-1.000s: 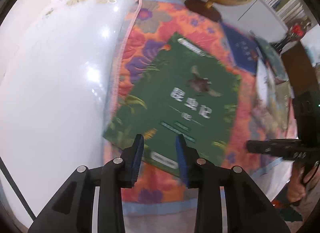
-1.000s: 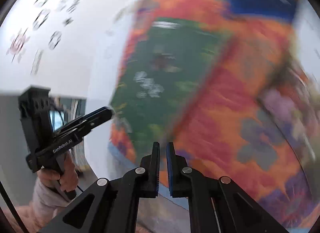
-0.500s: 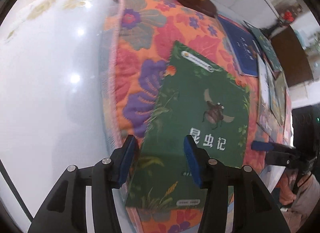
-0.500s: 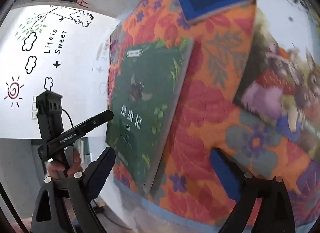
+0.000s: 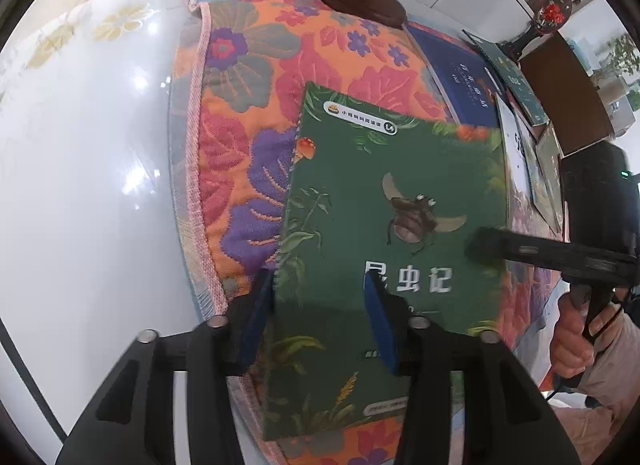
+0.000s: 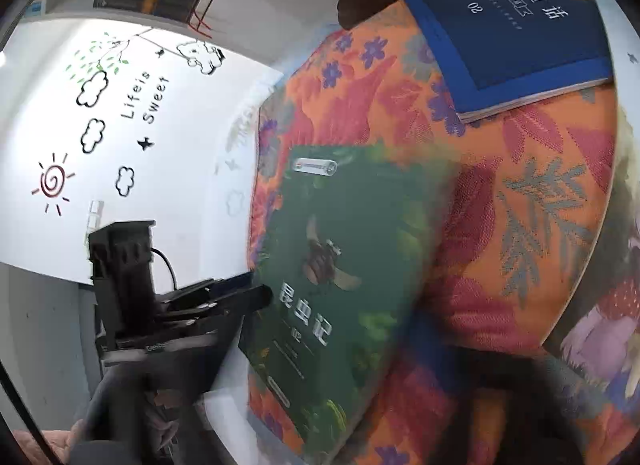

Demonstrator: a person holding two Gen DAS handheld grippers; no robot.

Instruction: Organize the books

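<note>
A green book with a beetle on its cover [image 5: 384, 193] lies on a floral cloth [image 5: 248, 113], its near corner over the cloth's front edge. My left gripper [image 5: 318, 279] straddles the book's left edge: one pad sits just outside the edge, the other stands over the cover. Its jaws are closing and neither pad presses. From the right wrist view, the left gripper [image 6: 262, 297] meets the same green book [image 6: 340, 265] at that edge. My right gripper [image 5: 476, 247] is shut and empty, its tip over the cover's right edge; its own view shows only a dark blur.
A blue book [image 6: 512, 25] lies further back on the cloth beside a globe's wooden base [image 5: 360, 1]. Several more books [image 5: 524, 145] overlap at the right. A glossy white tabletop [image 5: 100, 185] lies left of the cloth. A person's hand [image 5: 572, 341] holds the right gripper.
The left gripper came up to the green book's left edge, then narrowed its jaws. The right gripper opened wide, then shut, and swung in toward the book's right edge.
</note>
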